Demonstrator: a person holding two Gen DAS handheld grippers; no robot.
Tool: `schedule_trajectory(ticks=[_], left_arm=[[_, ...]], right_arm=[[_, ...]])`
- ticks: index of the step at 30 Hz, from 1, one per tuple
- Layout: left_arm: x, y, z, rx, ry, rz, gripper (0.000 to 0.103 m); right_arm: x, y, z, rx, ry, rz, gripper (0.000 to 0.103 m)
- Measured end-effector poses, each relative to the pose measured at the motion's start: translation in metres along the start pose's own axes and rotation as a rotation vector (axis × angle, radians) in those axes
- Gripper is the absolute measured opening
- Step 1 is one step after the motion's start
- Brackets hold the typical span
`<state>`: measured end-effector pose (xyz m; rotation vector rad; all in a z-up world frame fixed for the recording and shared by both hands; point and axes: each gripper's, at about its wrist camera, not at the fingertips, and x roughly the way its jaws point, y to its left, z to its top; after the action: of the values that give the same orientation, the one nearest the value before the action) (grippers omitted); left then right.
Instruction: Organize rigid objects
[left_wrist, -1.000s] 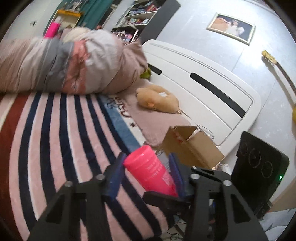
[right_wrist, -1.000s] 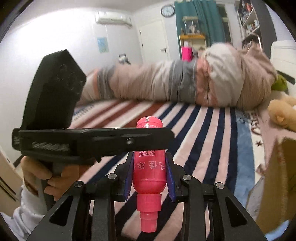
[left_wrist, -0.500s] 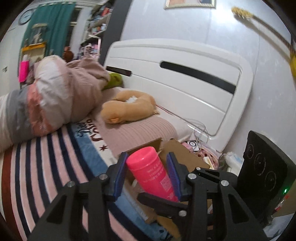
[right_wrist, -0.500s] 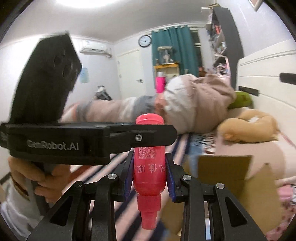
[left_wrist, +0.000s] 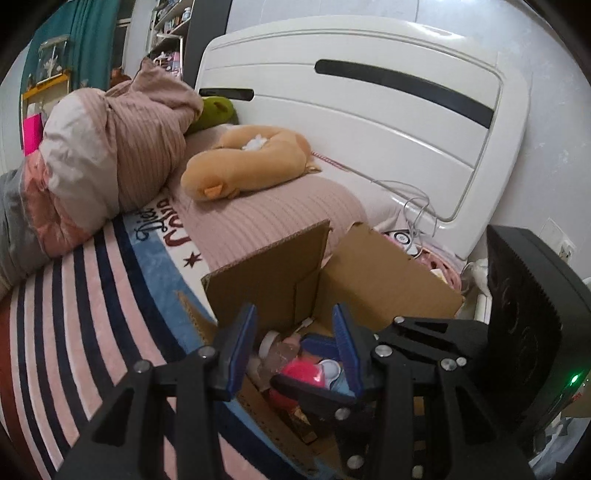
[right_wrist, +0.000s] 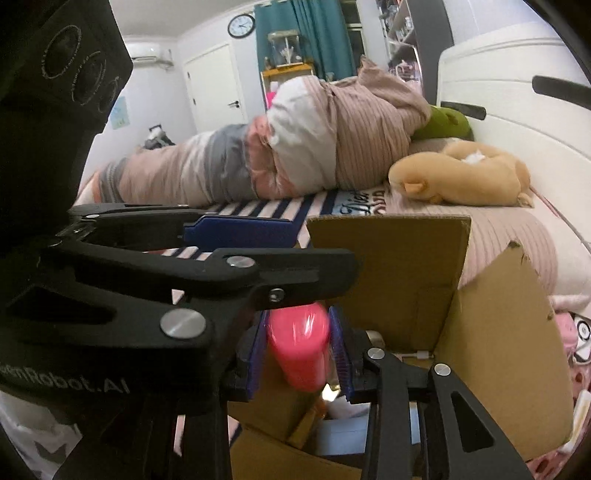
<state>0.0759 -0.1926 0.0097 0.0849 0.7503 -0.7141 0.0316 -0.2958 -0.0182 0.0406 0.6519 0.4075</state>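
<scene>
A pink bottle (right_wrist: 298, 345) sits between the blue pads of my right gripper (right_wrist: 298, 350), which is shut on it and holds it just over the open cardboard box (right_wrist: 495, 362). In the left wrist view the bottle's pink end (left_wrist: 303, 373) shows below my left gripper (left_wrist: 295, 347), whose jaws stand open and apart from it, above the box (left_wrist: 384, 273). The box holds several small items, among them a clear bottle (left_wrist: 275, 350) and white caps. My left gripper crosses the right wrist view as black arms (right_wrist: 236, 271) just above the bottle.
The box rests at the edge of a bed with a striped cover (left_wrist: 74, 325). A rolled quilt (left_wrist: 110, 155), a tan plush toy (left_wrist: 243, 162) and a white headboard (left_wrist: 369, 122) lie beyond. Cables and a pink basket (left_wrist: 424, 251) sit to the right.
Both grippers swung from over the striped cover to the cardboard box and came down. The pink bottle sank from between the left jaws into the box mouth, still held by the right gripper.
</scene>
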Motion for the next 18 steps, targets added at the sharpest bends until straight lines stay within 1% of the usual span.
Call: schedule_trajectory(ticks=[5, 6, 7, 8, 9, 10, 12, 13, 14, 16, 17, 18], left_arm=[[-0.004, 0.006, -0.002, -0.02, -0.004, 0.008, 0.041], [-0.006, 0.007, -0.002, -0.022, -0.008, 0.016, 0.044], [-0.009, 0.007, -0.003, -0.025, -0.014, 0.023, 0.049], [-0.014, 0.008, -0.003, -0.031, -0.023, 0.034, 0.053], [-0.018, 0.009, -0.004, -0.038, -0.032, 0.043, 0.059], [-0.024, 0.011, -0.005, -0.046, -0.045, 0.053, 0.063], [-0.037, 0.014, -0.007, -0.065, -0.07, 0.074, 0.068], [-0.045, 0.016, -0.009, -0.078, -0.086, 0.093, 0.071], [-0.055, 0.017, -0.011, -0.09, -0.104, 0.112, 0.072], [-0.072, 0.02, -0.015, -0.112, -0.139, 0.144, 0.079], [-0.082, 0.021, -0.017, -0.122, -0.156, 0.163, 0.081], [-0.091, 0.022, -0.02, -0.132, -0.175, 0.185, 0.085]], right_arm=[[0.0, -0.005, 0.0, 0.014, 0.014, -0.028, 0.029], [-0.001, -0.005, 0.0, 0.013, 0.013, -0.032, 0.029], [-0.002, -0.005, 0.0, 0.014, 0.011, -0.033, 0.031], [-0.004, -0.006, 0.001, 0.017, 0.007, -0.037, 0.034], [-0.006, -0.006, 0.001, 0.019, 0.001, -0.042, 0.04], [-0.006, -0.006, 0.002, 0.019, -0.006, -0.046, 0.043], [-0.011, -0.006, 0.004, 0.021, -0.019, -0.045, 0.045], [-0.014, -0.006, 0.006, 0.024, -0.029, -0.041, 0.049], [-0.019, -0.006, 0.007, 0.028, -0.046, -0.035, 0.051], [-0.031, -0.006, 0.009, 0.03, -0.09, -0.022, 0.061], [-0.038, -0.005, 0.01, 0.028, -0.112, -0.016, 0.064], [-0.041, -0.005, 0.011, 0.026, -0.127, -0.012, 0.068]])
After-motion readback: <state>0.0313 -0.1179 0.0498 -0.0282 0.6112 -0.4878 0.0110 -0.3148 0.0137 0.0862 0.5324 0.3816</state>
